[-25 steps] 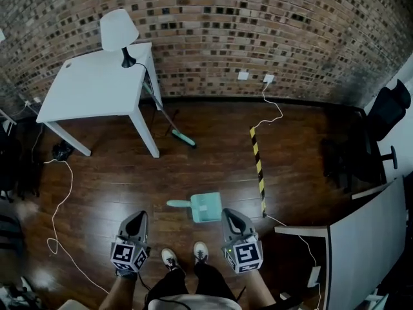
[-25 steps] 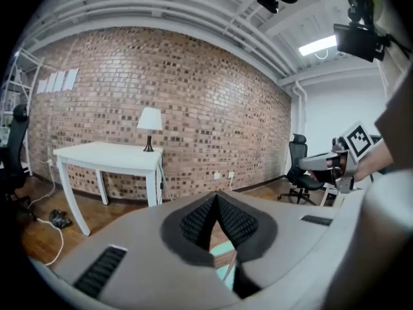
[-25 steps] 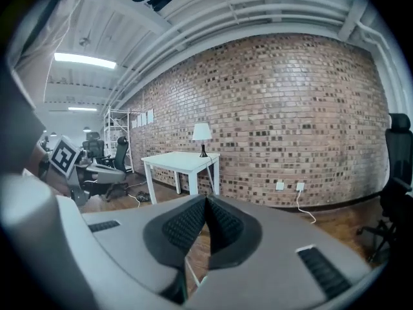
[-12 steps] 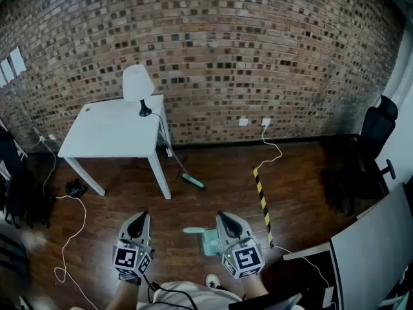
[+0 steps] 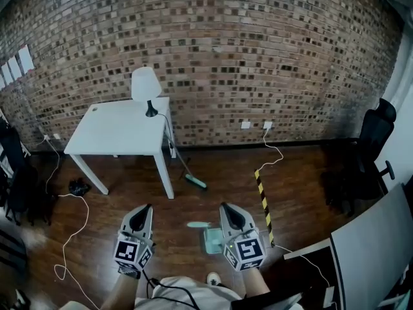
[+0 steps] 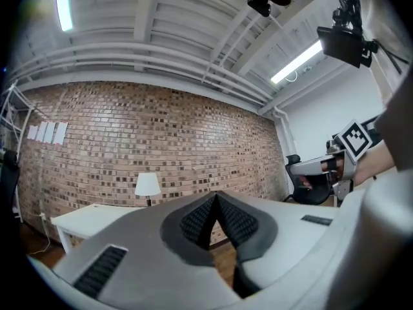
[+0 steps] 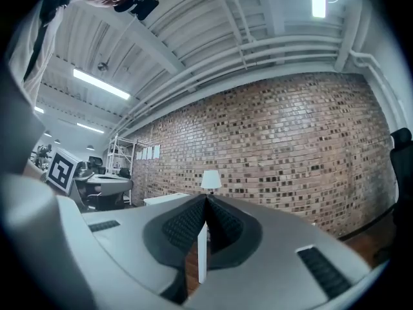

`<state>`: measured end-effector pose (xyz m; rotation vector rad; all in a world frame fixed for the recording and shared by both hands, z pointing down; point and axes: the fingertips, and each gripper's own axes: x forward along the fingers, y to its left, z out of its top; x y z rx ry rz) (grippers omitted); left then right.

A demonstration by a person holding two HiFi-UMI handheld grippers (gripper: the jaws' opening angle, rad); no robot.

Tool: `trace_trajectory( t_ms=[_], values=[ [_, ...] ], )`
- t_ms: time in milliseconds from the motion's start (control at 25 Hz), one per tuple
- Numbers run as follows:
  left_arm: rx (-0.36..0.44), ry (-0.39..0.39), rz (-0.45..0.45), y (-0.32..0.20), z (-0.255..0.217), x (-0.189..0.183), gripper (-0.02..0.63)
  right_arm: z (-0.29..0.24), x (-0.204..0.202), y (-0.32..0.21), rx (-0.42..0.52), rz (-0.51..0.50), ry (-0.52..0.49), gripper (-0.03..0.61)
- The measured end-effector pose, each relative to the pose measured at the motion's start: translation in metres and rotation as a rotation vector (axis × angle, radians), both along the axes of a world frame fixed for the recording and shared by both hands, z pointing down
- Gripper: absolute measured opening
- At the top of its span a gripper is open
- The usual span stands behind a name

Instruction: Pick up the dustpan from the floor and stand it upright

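Black ribbed fingers (image 6: 197, 219) of the left gripper (image 6: 215, 197) are pressed together at the tips with nothing between them. The right gripper (image 7: 206, 199) is the same, its fingers (image 7: 184, 225) closed on nothing. Both grippers point level toward a brick wall (image 5: 258, 57).

In the head view the left gripper (image 5: 147, 207) and right gripper (image 5: 224, 206) are held side by side above the dark wooden floor (image 5: 303, 186). The teal dustpan (image 5: 211, 239) lies flat on that floor between them, its handle toward the left. Its right edge is hidden behind the right gripper, and neither gripper touches it.

Farther off, a yellow-and-black striped strip (image 5: 263, 202) runs across the floor to the right of the dustpan. A white table (image 5: 119, 134) with a white lamp (image 5: 146, 86) on it stands against the wall. A teal-headed broom (image 5: 195, 182) leans by its leg, and a black office chair (image 5: 377, 141) sits at the far right.
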<state>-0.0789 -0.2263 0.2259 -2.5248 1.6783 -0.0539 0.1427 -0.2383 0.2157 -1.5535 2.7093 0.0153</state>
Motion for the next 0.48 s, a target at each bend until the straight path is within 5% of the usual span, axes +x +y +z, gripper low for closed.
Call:
trace_trajectory(
  t_ms=[480],
  values=[
    [0.01, -0.022, 0.064, 0.037, -0.013, -0.014, -0.008, -0.02, -0.021, 0.04, 0.005, 0.03, 0.007, -0.017]
  ],
)
